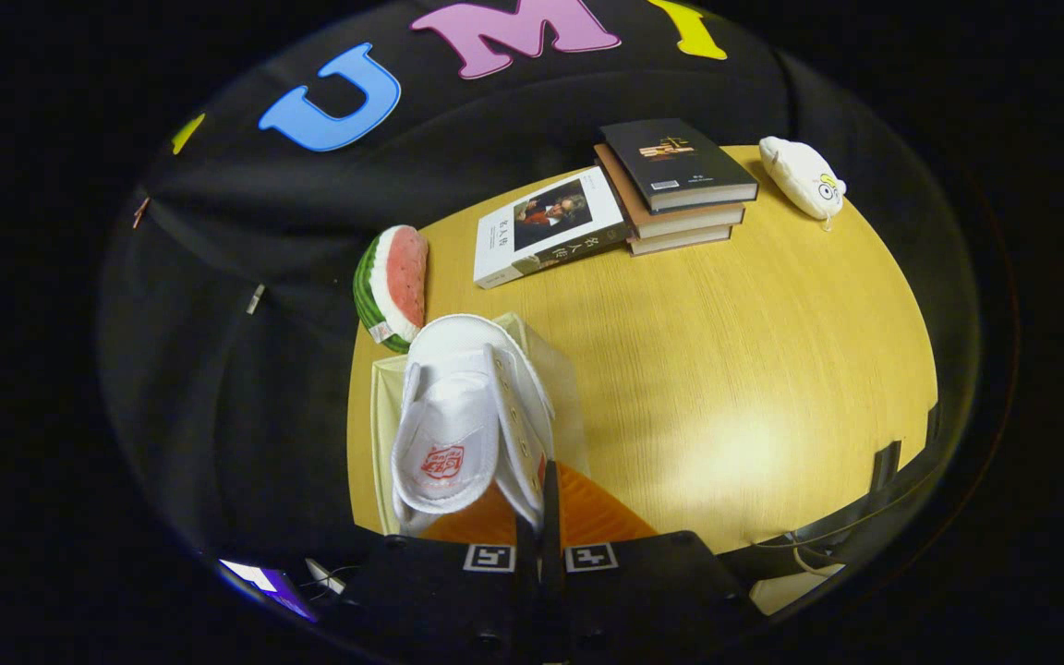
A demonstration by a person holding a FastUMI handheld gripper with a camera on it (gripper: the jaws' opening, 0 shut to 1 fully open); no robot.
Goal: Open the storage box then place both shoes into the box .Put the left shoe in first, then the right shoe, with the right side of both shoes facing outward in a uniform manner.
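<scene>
Tool (541, 517) sits low in gripper view, orange fingers (587, 513) drawn close together w/ only a thin dark slit between them; they look pinched on the side wall of the white shoe (458, 416) near its opening, so the tool appears narrow and holding the shoe by its collar edge. Shoe is a white canvas type w/ eyelets along one flap, red stamp on the insole, toe pointing away from the fingers. It hangs over the storage box (384, 434), a pale cream box on the near left part of the table (754, 369); box rim shows to the left of the shoe and a bit of its far wall beyond the toe. Can't tell whether the sole is touching the box floor or whether this is the left or right shoe. Just beyond the box, at the table edge, lies a watermelon-slice plush (395, 284). Further back a white-cover book (546, 226) lies flat, touching a stack of books (680, 185) w/ a dark one on top. Right of the stack, apart from it, a white plush toy (804, 175). Wood-grain table top w/ a bright glare patch right of the fingers.
</scene>
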